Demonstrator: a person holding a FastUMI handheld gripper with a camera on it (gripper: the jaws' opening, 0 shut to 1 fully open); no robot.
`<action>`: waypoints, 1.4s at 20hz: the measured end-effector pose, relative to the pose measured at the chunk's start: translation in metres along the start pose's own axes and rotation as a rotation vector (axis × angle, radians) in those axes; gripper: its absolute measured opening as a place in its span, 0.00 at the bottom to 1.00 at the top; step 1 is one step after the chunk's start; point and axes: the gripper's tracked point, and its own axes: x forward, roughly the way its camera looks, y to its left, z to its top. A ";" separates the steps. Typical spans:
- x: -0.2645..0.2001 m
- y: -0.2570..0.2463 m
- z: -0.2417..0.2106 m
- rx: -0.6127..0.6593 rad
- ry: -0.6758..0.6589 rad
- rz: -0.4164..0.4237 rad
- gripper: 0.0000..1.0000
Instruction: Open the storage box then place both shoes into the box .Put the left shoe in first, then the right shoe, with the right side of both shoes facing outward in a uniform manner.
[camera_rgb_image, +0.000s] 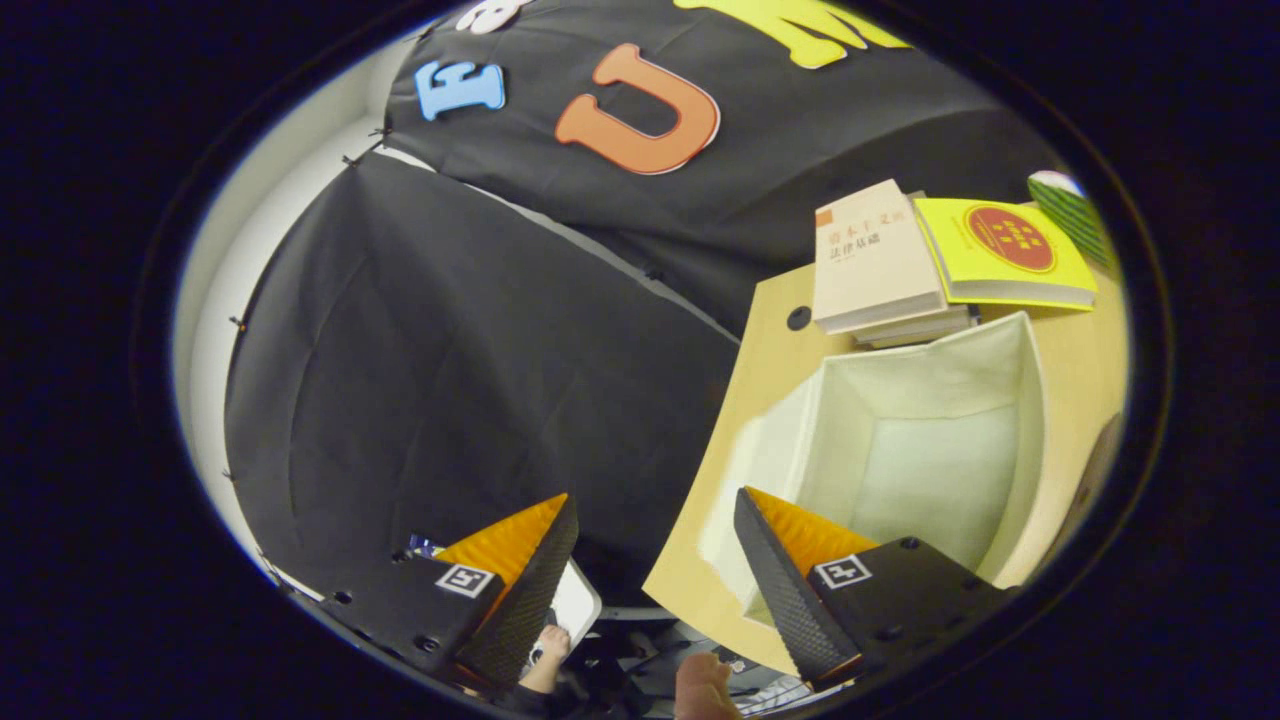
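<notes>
An open white fabric storage box (930, 440) stands on a light wooden table (760, 360), its inside bare as far as I can see. My gripper (655, 525) is open with nothing between its fingers. It is tilted and hangs past the table's near corner; one finger overlaps the box's near wall, the other is over the dark cloth beside the table.
A stack of books (880, 260) and a yellow book (1005, 250) lie on the table beyond the box. A green striped thing (1070, 210) sits behind them. Black cloth walls surround the table. A person's hand (705, 688) and a white object (575, 605) lie below the fingers.
</notes>
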 end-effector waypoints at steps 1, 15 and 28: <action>-0.007 -0.013 0.003 -0.008 -0.006 -0.032 1.00; -0.147 -0.225 -0.025 -0.074 0.102 -0.570 1.00; -0.205 -0.367 -0.098 0.129 0.310 -0.862 0.62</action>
